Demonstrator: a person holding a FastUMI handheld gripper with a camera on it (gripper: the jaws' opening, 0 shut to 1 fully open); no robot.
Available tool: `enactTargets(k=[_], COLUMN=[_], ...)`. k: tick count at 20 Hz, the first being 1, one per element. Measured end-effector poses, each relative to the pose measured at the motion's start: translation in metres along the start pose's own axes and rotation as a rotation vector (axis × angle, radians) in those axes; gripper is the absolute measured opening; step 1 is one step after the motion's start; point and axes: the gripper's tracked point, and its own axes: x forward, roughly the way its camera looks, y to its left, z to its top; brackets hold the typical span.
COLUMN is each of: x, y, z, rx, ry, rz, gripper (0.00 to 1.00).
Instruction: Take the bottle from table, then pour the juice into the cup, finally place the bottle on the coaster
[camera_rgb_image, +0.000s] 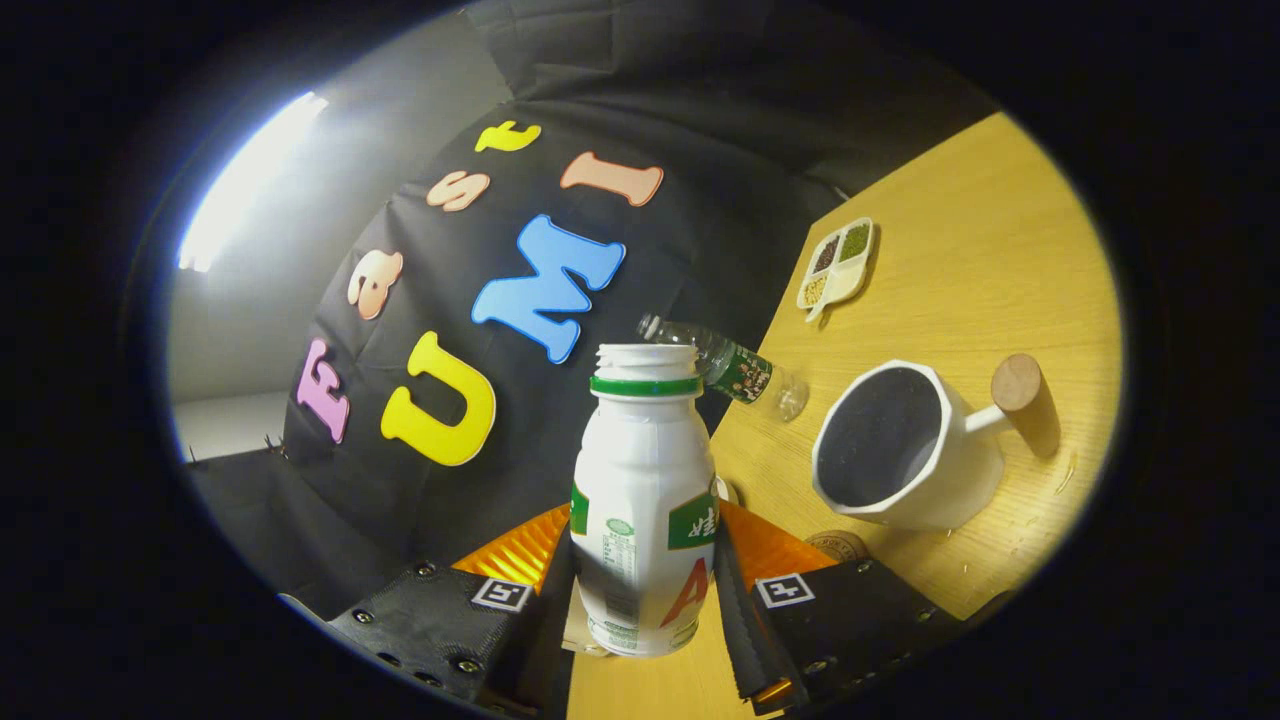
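White juice bottle (643, 500) gripped upright, cap off, between both fingers of the gripper (645, 590)

Just beyond it the white cup (905, 450) with a wooden handle stands on the wooden table (960, 250); a clear plastic bottle (725, 365) and a divided snack dish (838, 265) lie farther off

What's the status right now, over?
Hand-held gripper shut on white plastic bottle, uncapped. White cup with wooden handle just ahead. Clear bottle lying on wooden table beyond.

Square coded markers (501, 594) stand on both jaws, which clamp the bottle (640, 500).
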Motion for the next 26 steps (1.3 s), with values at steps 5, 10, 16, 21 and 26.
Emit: enactTargets(k=[5,10,16,21,26], x=[-0.003,-0.002,0.000,0.000,0.006], y=[0.003,0.012,0.012,0.016,0.012], z=[0.006,0.005,0.006,-0.001,-0.003], rx=[-0.264,-0.465,-0.869,-0.915,-0.972], ry=[0.002,0.008,0.028,0.015,0.002], rz=[-0.072,-0.100,-0.199,-0.180,-0.161], gripper=[0.66,0.66,0.67,0.67,0.67])
